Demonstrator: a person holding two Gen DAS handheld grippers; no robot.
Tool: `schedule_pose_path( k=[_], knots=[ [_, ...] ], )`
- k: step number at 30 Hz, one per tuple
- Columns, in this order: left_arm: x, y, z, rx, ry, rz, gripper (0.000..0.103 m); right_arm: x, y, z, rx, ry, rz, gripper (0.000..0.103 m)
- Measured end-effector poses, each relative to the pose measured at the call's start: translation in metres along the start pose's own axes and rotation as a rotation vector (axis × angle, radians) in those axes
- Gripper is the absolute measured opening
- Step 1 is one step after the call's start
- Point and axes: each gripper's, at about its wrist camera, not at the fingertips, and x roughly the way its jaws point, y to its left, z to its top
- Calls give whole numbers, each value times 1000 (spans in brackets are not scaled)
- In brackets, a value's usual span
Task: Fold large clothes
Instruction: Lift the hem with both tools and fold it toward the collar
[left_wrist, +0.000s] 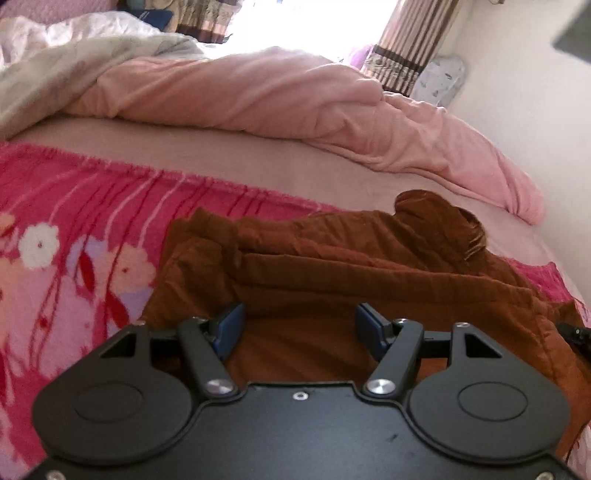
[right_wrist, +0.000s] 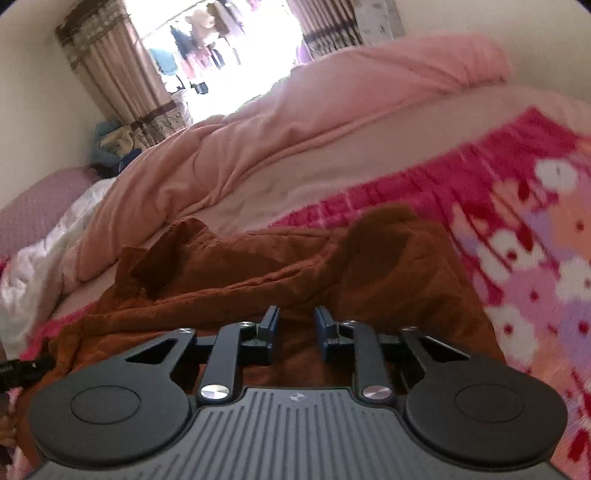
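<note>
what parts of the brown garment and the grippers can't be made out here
- Left wrist view: the brown garment's near edge, hidden behind the left gripper body.
- Right wrist view: the garment under the right gripper; floral blanket blurred.
- Neither view shows whether the fingertips touch the cloth.

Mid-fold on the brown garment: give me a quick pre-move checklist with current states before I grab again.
1. Left gripper open, nothing pinched: ok.
2. Right gripper free of cloth: ok, narrow gap, nothing between the pads.
3. Brown garment flat for folding: not ok, bunched and creased.
4. Garment fully on the floral blanket: not ok, its far end lies on the plain sheet.
5. Pink duvet clear of garment: ok.
6. Near hem position: cannot tell, hidden by grippers.
</note>
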Motion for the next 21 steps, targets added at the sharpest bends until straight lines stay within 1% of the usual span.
schedule_pose_path(
  k=[2, 3, 4, 5, 6, 7, 8, 9, 13, 14, 15, 16, 17, 18, 19, 20, 21],
  knots=[
    [-21, 2, 5, -9, -46, -11, 68, -11, -3, 1, 11, -11, 44, 33],
    [-28, 6, 8, -21, -72, -12, 68, -19, -5, 4, 18, -34, 66, 43],
    [-38, 13, 11, -37, -109, -3, 68, -29, -7, 5, 23, -71, 79, 55],
    [-46, 19, 14, -49, -147, 26, 68, -38, -9, 6, 21, -110, 77, 61],
    [-46, 22, 18, -54, -170, 58, 68, -45, -12, 10, 9, -145, 53, 67],
    [-47, 29, 21, -58, -177, 96, 68, -48, -14, 15, -10, -173, 16, 67],
    [-45, 35, 22, -70, -166, 113, 68, -48, -16, 18, -23, -183, -20, 67],
    [-39, 41, 23, -84, -149, 118, 68, -47, -19, 20, -36, -180, -60, 68],
    [-14, 54, 16, -124, -68, 132, 68, -31, -25, 17, -61, -129, -117, 68],
    [-10, 55, 14, -134, -57, 122, 64, -25, -25, 16, -61, -119, -133, 68],
    [-7, 54, 12, -138, -51, 104, 60, -20, -28, 16, -55, -110, -138, 65],
    [-4, 53, 11, -136, -53, 90, 58, -16, -28, 16, -46, -102, -133, 56],
    [-3, 50, 11, -125, -62, 80, 35, -16, -27, 16, -48, -99, -131, 47],
    [-6, 49, 13, -117, -64, 71, 8, -16, -24, 17, -58, -100, -146, 24],
    [-8, 48, 16, -122, -69, 58, 9, -14, -22, 19, -57, -99, -153, 10],
    [-12, 47, 19, -126, -92, 50, 7, -19, -21, 20, -52, -113, -141, 9],
    [-20, 41, 19, -127, -120, 36, 6, -26, -19, 22, -48, -147, -143, 8]
  ],
)
